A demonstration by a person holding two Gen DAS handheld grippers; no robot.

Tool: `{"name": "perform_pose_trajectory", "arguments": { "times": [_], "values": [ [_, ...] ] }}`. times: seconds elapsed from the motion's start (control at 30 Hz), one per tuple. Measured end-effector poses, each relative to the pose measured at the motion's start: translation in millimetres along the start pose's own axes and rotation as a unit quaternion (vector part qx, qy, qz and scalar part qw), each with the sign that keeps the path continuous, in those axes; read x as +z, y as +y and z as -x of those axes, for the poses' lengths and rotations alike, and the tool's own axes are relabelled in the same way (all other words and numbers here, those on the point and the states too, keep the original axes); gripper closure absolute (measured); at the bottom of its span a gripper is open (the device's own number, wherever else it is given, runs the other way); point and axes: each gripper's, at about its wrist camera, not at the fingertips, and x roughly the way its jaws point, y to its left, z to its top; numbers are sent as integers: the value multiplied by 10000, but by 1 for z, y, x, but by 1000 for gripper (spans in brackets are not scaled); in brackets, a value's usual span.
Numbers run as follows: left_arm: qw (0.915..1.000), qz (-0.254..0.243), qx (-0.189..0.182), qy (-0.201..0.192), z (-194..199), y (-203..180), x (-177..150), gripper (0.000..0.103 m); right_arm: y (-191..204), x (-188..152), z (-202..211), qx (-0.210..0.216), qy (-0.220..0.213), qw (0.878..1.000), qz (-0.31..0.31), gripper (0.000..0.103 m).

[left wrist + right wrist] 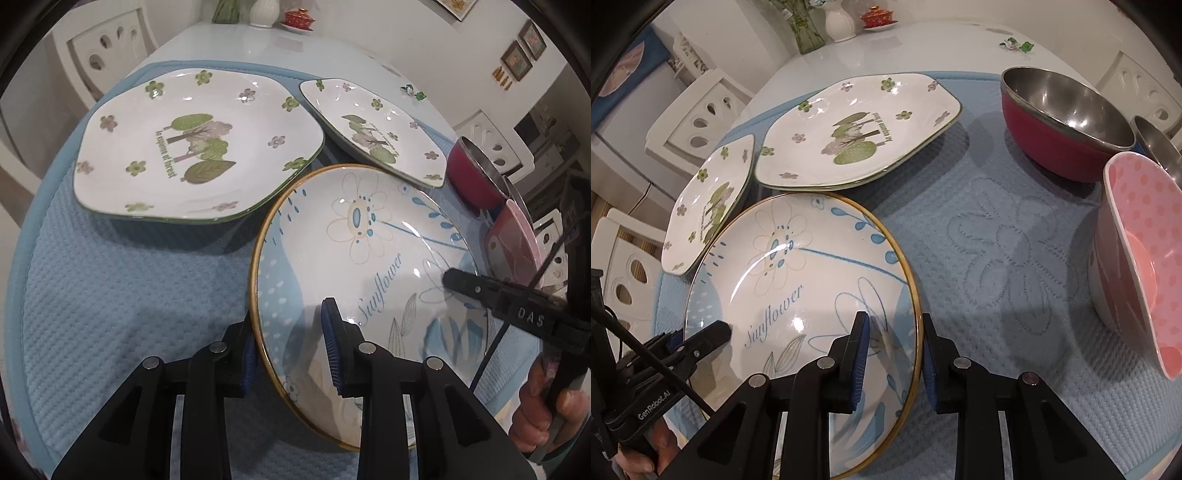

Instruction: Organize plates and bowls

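Two hand-held grippers clamp opposite edges of the round sunflower plate (369, 280) at the near side of a blue quilted mat (129, 295): the left gripper (291, 350) has its blue pads closed over the plate's left rim, one pad under and one on the face, while the right gripper (895, 354) pinches the gold-edged right rim the same way. The plate sits tilted, its far edge just beside the two hexagonal forest plates (195, 147), the smaller of which (373, 129) lies to the right of the larger. The likeliest trouble from here is a slip: glazed ceramic held only by narrow pads at the rim could slide out if one hand rises faster than the other, and a swing toward the far side could knock it against the neighbouring plates. To the right stand a red steel-lined bowl (1067, 118), a second metal bowl (1158, 147) partly out of view, and a pink dotted bowl (1141, 236), close enough to be struck by the right gripper on a careless move. The mat covers a glossy white table (258, 44); at its far end are a white vase (840, 24) and a red lidded cup (877, 16), with white cut-out chairs (698, 114) around and framed pictures (522, 50) on the wall.
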Motion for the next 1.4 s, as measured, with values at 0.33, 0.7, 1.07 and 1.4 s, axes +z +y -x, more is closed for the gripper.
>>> {"name": "perform_pose_trajectory", "arguments": {
  "times": [0.33, 0.7, 1.07, 1.4],
  "values": [
    [9995, 201, 106, -210, 41, 13, -15, 76, 30, -28, 33, 79, -29, 9999, 71, 78],
    [9972, 324, 464, -480, 91, 45, -48, 76, 83, -71, 44, 322, 124, 9971, 677, 78],
    [9963, 630, 499, -305, 73, 56, -76, 76, 84, -92, 30, 296, 452, 9968, 584, 78],
    [9962, 612, 572, -244, 73, 57, -82, 76, 76, -99, 42, 272, 310, 9978, 514, 78]
  ]
}}
